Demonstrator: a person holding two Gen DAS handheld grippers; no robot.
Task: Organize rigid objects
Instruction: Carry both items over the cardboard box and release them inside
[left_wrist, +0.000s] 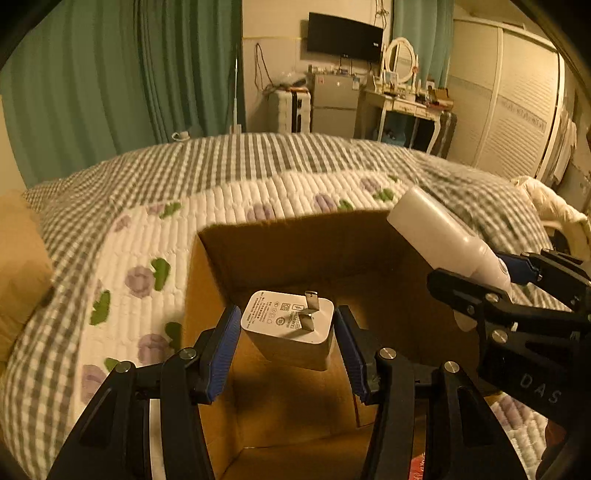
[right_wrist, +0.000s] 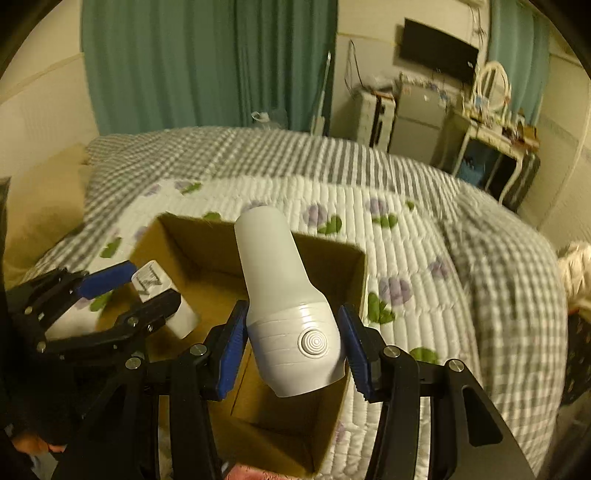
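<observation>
White charger (left_wrist: 291, 325) sits between my left gripper (left_wrist: 288, 347) pads, prongs facing the camera, printed label visible on its face. Blue pads (left_wrist: 221, 350) sit right at its sides; on the right there looks to be a thin gap, so I cannot tell if it is clamped or loose. It hangs above the open cardboard box (left_wrist: 295, 243), not touching the floor of it. In the right wrist view the same charger (right_wrist: 162, 295) shows between the left gripper's fingers at lower left, over the box's left side.

My right gripper (right_wrist: 295, 350) has a white flashlight-shaped device (right_wrist: 288, 314) between its blue pads (right_wrist: 231, 350), round ridged button facing up, narrow end pointing away over the box (right_wrist: 347, 280). Left pad touches the body; the right pad looks slightly off it, so whether it is gripped I cannot tell. From the left wrist view the device (left_wrist: 439, 236) angles up and left over the box's right edge.

Box rests on a quilted bedspread (left_wrist: 147, 240) with purple flowers and a grey checked border. Beyond the bed: green curtains (left_wrist: 110, 81), wall TV (left_wrist: 343, 37), small fridge (left_wrist: 332, 107), dressing table with oval mirror (left_wrist: 399, 59), white wardrobe (left_wrist: 517, 103).
</observation>
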